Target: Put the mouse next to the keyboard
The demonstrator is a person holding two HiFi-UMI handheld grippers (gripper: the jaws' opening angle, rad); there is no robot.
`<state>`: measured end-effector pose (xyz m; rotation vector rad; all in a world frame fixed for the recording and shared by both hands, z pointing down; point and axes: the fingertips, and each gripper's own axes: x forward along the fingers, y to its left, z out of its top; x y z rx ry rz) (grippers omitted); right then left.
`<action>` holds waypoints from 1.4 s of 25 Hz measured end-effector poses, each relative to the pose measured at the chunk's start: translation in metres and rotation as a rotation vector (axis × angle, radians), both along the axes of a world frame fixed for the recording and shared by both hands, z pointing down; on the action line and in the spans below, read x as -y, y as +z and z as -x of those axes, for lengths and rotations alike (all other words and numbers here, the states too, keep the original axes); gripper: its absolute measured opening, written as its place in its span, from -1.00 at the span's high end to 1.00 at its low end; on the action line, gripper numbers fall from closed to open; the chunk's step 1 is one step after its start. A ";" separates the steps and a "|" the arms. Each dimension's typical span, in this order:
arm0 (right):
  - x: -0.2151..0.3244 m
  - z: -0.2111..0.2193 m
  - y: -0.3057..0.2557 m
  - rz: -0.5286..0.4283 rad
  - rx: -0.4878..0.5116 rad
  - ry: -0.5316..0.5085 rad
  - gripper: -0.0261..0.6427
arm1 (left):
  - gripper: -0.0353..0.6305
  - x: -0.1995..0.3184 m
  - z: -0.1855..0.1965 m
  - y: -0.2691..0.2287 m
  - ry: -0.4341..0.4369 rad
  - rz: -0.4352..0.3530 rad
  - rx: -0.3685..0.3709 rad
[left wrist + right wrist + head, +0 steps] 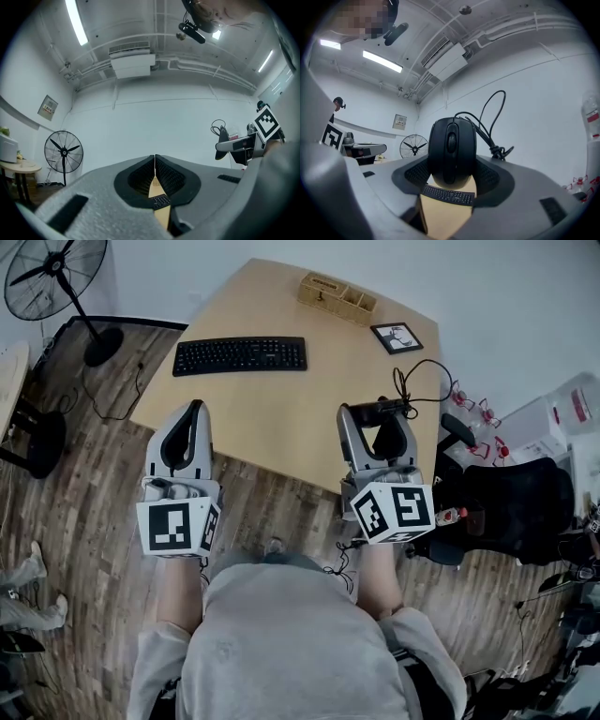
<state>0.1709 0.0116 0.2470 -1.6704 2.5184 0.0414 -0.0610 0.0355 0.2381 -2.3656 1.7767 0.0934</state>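
Jaws: your right gripper (377, 418) is clamped on the mouse (452, 145), pads on its two flanks. The left gripper (191, 416) is pressed closed on nothing.

- Mouse sits nose-away along the jaw line, cable (422, 371) trailing ahead and to the right.
- Both grippers hover at the near edge of the table (281, 427).
- Keyboard (240, 355) lies ahead and left of the loaded jaws, long axis running left to right.
- The bare tabletop off its right end looks like the likely landing spot: carry forward and left.
- Watch the cable for drag.
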 end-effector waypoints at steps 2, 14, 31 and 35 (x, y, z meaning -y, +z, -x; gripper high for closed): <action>0.008 -0.002 0.002 0.003 0.005 -0.009 0.16 | 0.86 0.006 -0.004 0.001 -0.005 0.002 0.008; 0.058 0.002 0.013 0.023 0.010 -0.011 0.16 | 0.86 0.052 0.007 0.010 -0.024 0.020 0.009; 0.177 0.034 0.009 0.028 -0.001 0.066 0.16 | 0.86 0.186 0.042 0.009 0.046 0.022 -0.003; 0.201 0.045 0.011 0.038 -0.009 0.082 0.16 | 0.86 0.215 0.053 0.012 0.063 0.030 -0.008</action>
